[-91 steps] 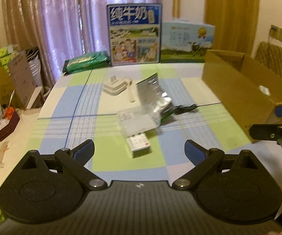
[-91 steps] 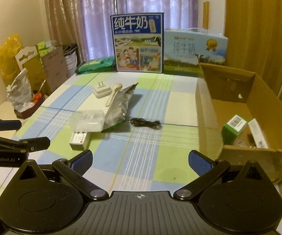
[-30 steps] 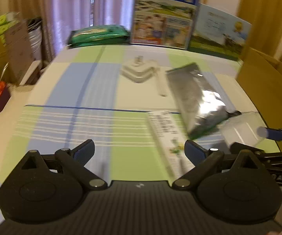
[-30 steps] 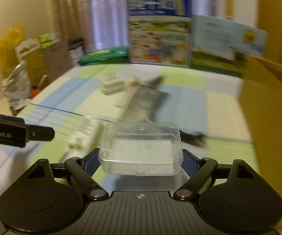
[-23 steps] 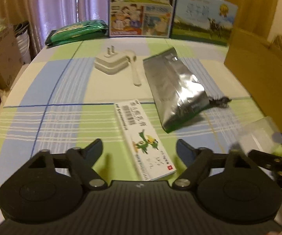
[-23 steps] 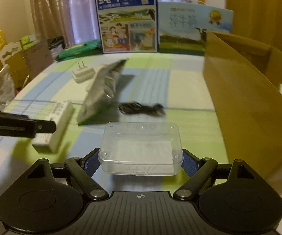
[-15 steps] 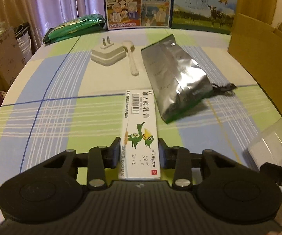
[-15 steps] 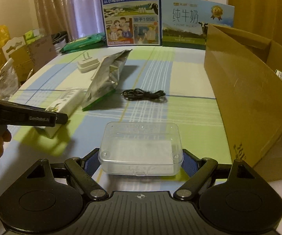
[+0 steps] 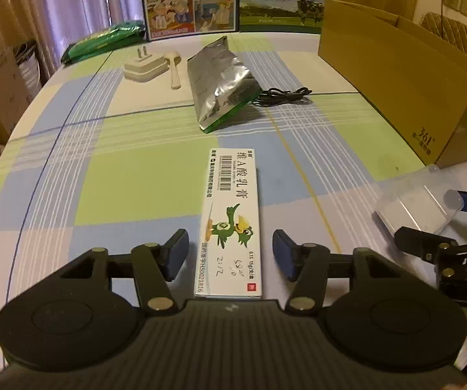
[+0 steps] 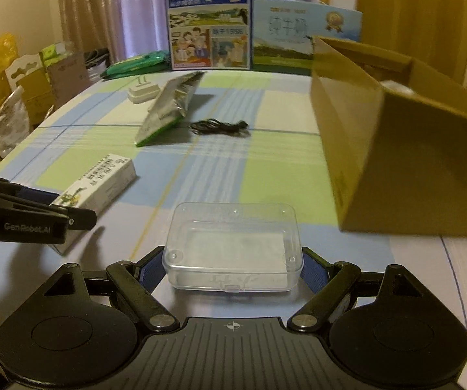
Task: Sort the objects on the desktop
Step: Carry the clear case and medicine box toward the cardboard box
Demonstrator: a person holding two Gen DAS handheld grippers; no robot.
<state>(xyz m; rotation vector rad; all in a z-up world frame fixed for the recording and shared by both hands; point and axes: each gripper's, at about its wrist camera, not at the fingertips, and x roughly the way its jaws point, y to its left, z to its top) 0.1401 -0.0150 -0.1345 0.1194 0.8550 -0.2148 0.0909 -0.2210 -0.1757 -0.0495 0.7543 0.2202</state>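
Left tongs (image 9: 230, 253): standing open, the 2 blue pads flanking the near end of the white carton without touching it.
Right tongs (image 10: 233, 268): gripping the clear plastic case across its 2 short ends, pads pressing on both sides.
White carton (image 9: 232, 221): lying flat on the checked tablecloth, long side pointing away from the left tongs, a green bird and a barcode showing on its top face; in the right wrist view it is sitting left of the plastic case, partly behind the left tongs.
Plastic case (image 10: 232, 247): closed and see-through, sitting between the right pads just above or on the cloth, I cannot tell which; near the closest corner of the cardboard box.
Cardboard box (image 10: 396, 136): standing open-topped to the right of the carton, at the table's right side.
Foil bag (image 9: 219, 81): lying beyond the carton, toward the far end of the table.
Black cable (image 9: 282, 94): coiling just right of the foil bag, between it and the cardboard box.
White plug (image 9: 144, 68): sitting left of the foil bag, prongs pointing up.
Spoon (image 9: 174, 71): lying between plug and foil bag.
Tablecloth (image 9: 119, 178): covering the table under everything.
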